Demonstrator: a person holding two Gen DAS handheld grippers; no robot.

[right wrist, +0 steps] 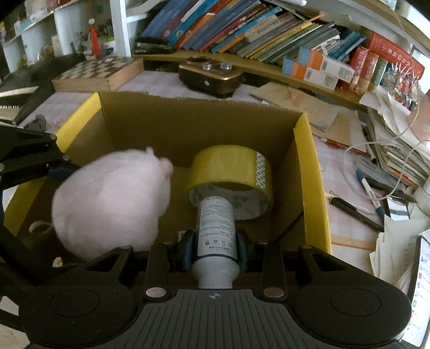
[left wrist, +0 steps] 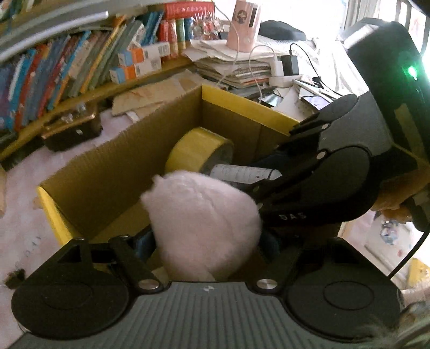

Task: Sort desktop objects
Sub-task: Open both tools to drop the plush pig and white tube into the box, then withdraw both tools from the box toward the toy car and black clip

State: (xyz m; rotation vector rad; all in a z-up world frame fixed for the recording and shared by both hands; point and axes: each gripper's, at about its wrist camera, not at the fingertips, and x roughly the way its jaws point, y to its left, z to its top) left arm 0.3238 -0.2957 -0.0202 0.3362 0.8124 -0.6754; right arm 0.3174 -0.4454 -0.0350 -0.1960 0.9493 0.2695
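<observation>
A cardboard box (left wrist: 94,171) with yellow flaps holds a yellow tape roll (left wrist: 199,150). In the left wrist view my left gripper (left wrist: 207,241) is over the box with a fluffy pink plush toy (left wrist: 201,220) between its fingers. The right gripper (left wrist: 271,171) reaches into the box from the right with a white bottle (left wrist: 242,173). In the right wrist view my right gripper (right wrist: 215,247) is shut on the white bottle (right wrist: 216,231), whose end points at the tape roll (right wrist: 231,166) inside the box (right wrist: 188,120). The plush toy (right wrist: 113,198) hangs at left by the left gripper's fingers (right wrist: 61,170).
A shelf of books (right wrist: 255,29) runs behind the box. A dark gold-trimmed case (right wrist: 209,75) and a chessboard (right wrist: 96,72) lie beyond it. Pens (right wrist: 357,209), paper stacks (right wrist: 397,150) and cables lie right of the box. A pink holder (left wrist: 243,25) stands on papers.
</observation>
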